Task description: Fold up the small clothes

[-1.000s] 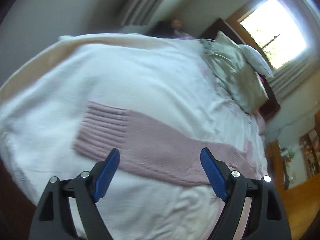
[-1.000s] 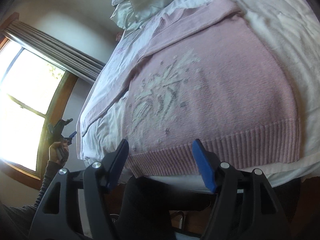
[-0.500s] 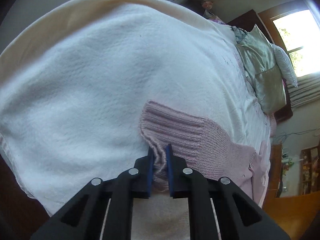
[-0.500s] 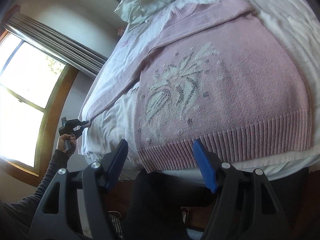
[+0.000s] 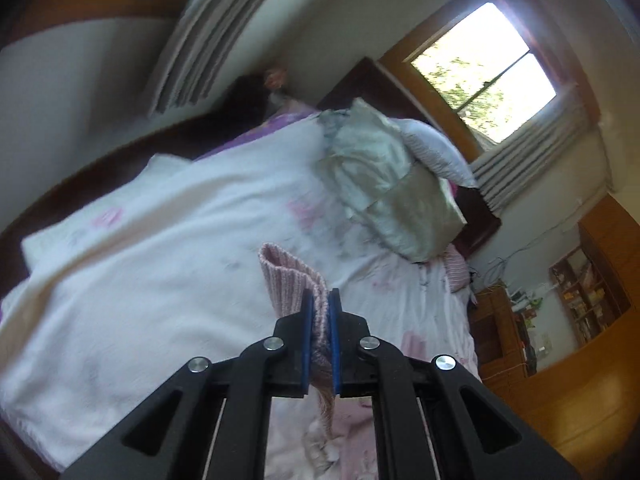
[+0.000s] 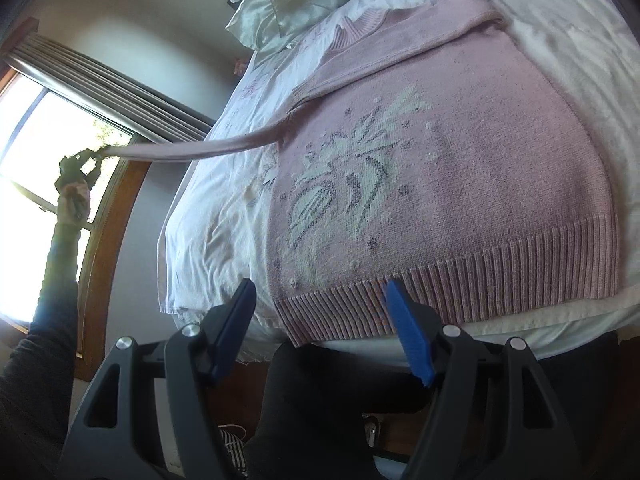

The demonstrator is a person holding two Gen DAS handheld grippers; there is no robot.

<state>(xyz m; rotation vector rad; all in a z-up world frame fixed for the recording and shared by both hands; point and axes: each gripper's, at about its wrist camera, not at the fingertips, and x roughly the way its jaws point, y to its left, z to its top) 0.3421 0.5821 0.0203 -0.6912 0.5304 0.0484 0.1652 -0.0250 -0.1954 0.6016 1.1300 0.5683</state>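
Observation:
A pink knitted sweater [image 6: 460, 184] with a pale leaf pattern lies flat on the bed, its ribbed hem at the near edge. My left gripper [image 5: 320, 300] is shut on the sweater's ribbed sleeve cuff [image 5: 290, 280] and holds it above the bed. In the right wrist view that sleeve [image 6: 200, 150] stretches taut in the air to the left gripper [image 6: 86, 158] held in a hand at the far left. My right gripper [image 6: 320, 304] hovers open just before the hem's left corner, with nothing between its fingers. The other sleeve [image 6: 400, 44] lies folded across the sweater's top.
The bed carries a white blanket [image 5: 140, 260] and a flowered sheet [image 6: 224, 200]. Silky pillows [image 5: 384, 184] pile at the head, below a bright window [image 5: 484, 68]. Wooden shelves [image 5: 592, 296] and floor lie to the right. A person's dark-clothed legs [image 6: 320, 400] stand against the bed's near edge.
My left gripper closed on the sleeve cuff and lifted it off the bed, pulling the sleeve taut. The right gripper stayed open near the hem, shifting slightly closer.

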